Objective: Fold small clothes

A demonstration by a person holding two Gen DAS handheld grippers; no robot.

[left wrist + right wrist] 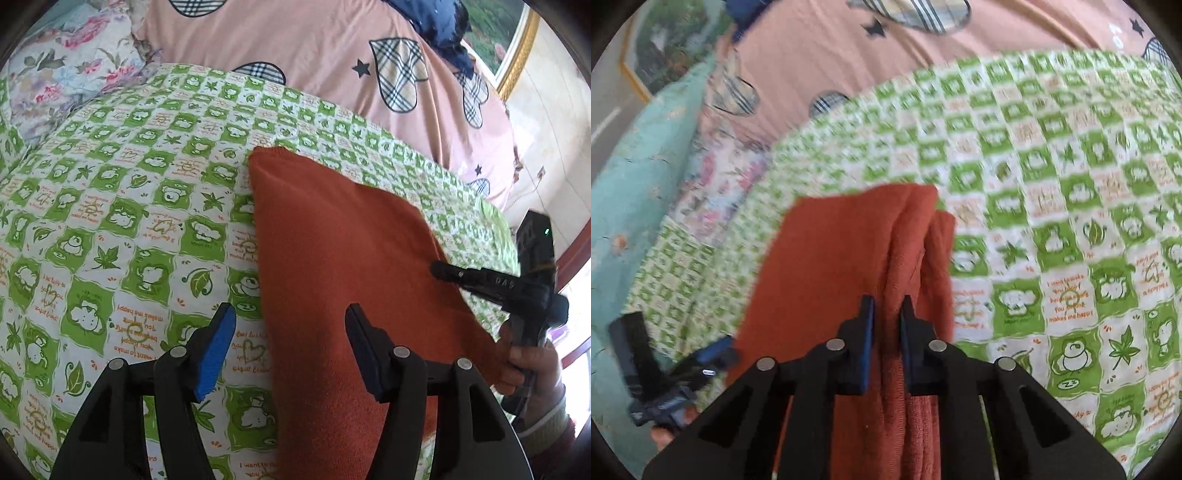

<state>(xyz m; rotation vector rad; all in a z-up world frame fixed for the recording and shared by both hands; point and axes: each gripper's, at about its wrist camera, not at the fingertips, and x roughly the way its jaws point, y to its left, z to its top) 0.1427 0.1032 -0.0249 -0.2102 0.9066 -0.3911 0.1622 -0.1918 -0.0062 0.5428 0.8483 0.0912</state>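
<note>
A rust-orange knitted garment (343,266) lies folded on the green-and-white checked sheet (122,206). My left gripper (291,347) is open, its jaws wide apart just above the garment's near left edge, holding nothing. My right gripper (886,314) is shut on a bunched fold of the orange garment (846,258) at its right side. In the left wrist view the right gripper (439,269) reaches in from the right and meets the garment's right edge. In the right wrist view the left gripper (716,354) shows blurred at lower left.
A pink quilt with plaid hearts (332,55) is piled behind the sheet, with a dark blue cloth (436,22) on it. A floral pillow (66,70) lies far left. A gold-framed picture (517,48) hangs on the wall. A teal cover (635,177) lies beside the bed.
</note>
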